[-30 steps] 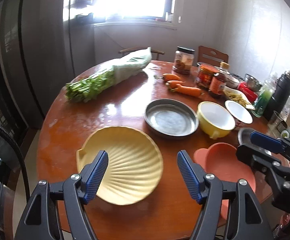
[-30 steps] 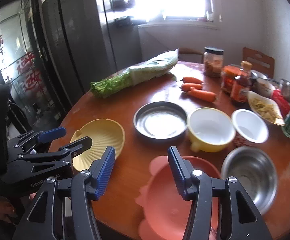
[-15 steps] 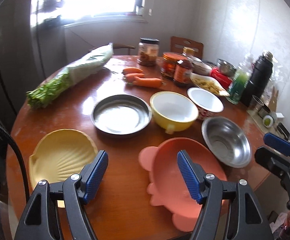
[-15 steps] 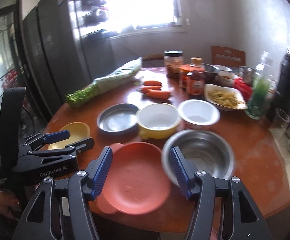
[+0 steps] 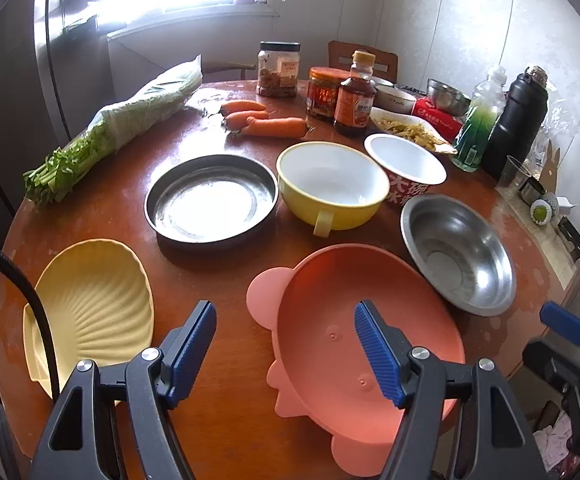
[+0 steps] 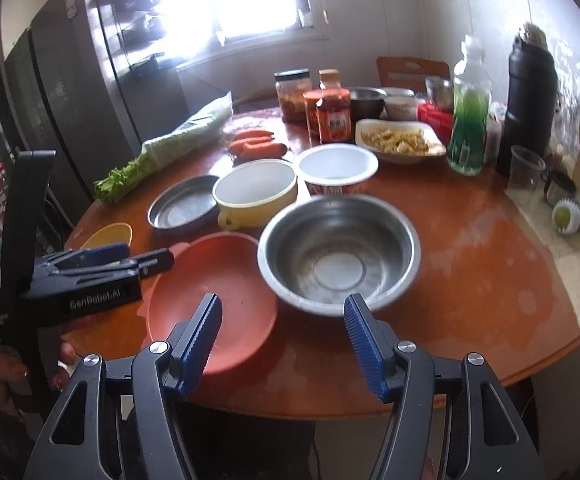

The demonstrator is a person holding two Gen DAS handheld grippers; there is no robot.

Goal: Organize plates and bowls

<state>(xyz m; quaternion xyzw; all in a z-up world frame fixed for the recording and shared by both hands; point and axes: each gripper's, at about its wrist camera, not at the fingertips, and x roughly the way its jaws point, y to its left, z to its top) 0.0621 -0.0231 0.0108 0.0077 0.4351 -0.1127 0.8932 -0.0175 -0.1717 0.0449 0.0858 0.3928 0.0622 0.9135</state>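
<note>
Left wrist view: my left gripper [image 5: 285, 350] hung over the near edge of the desk [image 5: 217, 276], fingers [image 5: 193, 344] spread, nothing between them. Pink plate [image 5: 342, 320] sat right under it, its rim partly over the desk's near edge. Shell plate [image 5: 97, 304] near left, steel pan [image 5: 209, 200] behind it, yellow bowl [image 5: 332, 184] and red-print bowl [image 5: 406, 168] farther right, steel bowl [image 5: 456, 248] near right, touching or almost touching the pink plate.

Right wrist view: my right gripper [image 6: 283, 338] had its fingers [image 6: 364, 344] spread too, empty, and they had just been opening. It pointed at the near rim of the steel bowl [image 6: 340, 254]. Left gripper [image 6: 101, 264] was alongside, over the pink plate [image 6: 213, 292].

Nothing stacked yet, as far as I could judge.

Risks from here:
- Pink plate overhangs the edge. A downward nudge on the near rim could tip it off the desk.
- Steel bowl wall is slick and curved. A shallow pinch on the rim could slip and send it skidding into the pink plate or the red-print bowl.
- Both grippers sat close together over adjacent dishes, so a collision was likely if both reached at once.
- Jars, bottles and carrots crowded the far side, leaving little spare room to park anything.
</note>
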